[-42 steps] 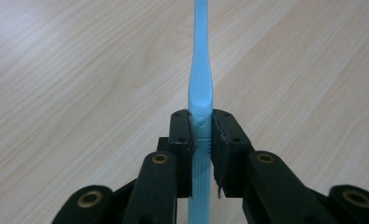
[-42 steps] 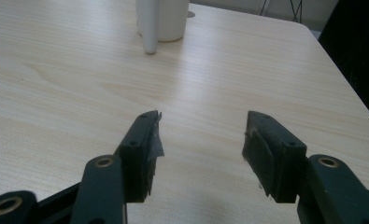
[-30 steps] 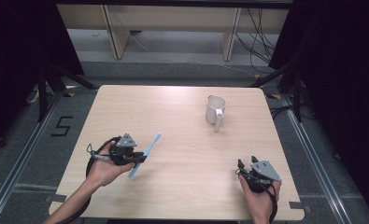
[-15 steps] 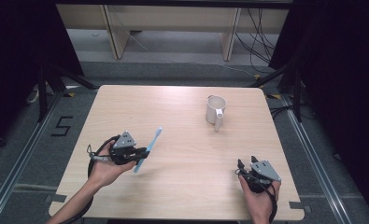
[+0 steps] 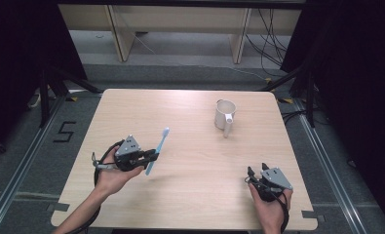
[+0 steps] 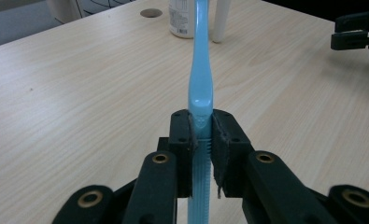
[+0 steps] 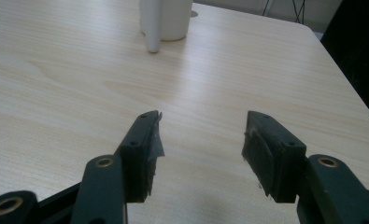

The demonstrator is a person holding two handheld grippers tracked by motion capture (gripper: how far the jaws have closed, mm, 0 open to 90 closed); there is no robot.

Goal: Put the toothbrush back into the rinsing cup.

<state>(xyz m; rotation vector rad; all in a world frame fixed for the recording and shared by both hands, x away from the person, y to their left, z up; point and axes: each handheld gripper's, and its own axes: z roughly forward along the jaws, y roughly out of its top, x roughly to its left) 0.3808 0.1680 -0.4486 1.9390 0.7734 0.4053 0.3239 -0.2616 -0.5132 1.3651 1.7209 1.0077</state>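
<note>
A light blue toothbrush (image 5: 161, 143) is clamped between the jaws of my left gripper (image 5: 151, 157) at the table's near left, held just above the wood. In the left gripper view the toothbrush (image 6: 201, 60) runs straight out from the left gripper (image 6: 202, 123) toward a white mug (image 6: 187, 18). That mug (image 5: 224, 113) stands upright at the far right of the table, handle turned toward the near side. My right gripper (image 5: 257, 168) rests near the front right edge with its jaws apart. In the right gripper view nothing lies between the jaws of the right gripper (image 7: 201, 135), and the mug (image 7: 170, 16) stands ahead.
The wooden table (image 5: 190, 195) has rounded corners and dark floor all around. Shelf legs and cables stand beyond its far edge. The right gripper (image 6: 357, 32) also appears at the top right of the left gripper view.
The left hand has turned a little, so the toothbrush points slightly more toward the far edge. The right gripper has kept still.
</note>
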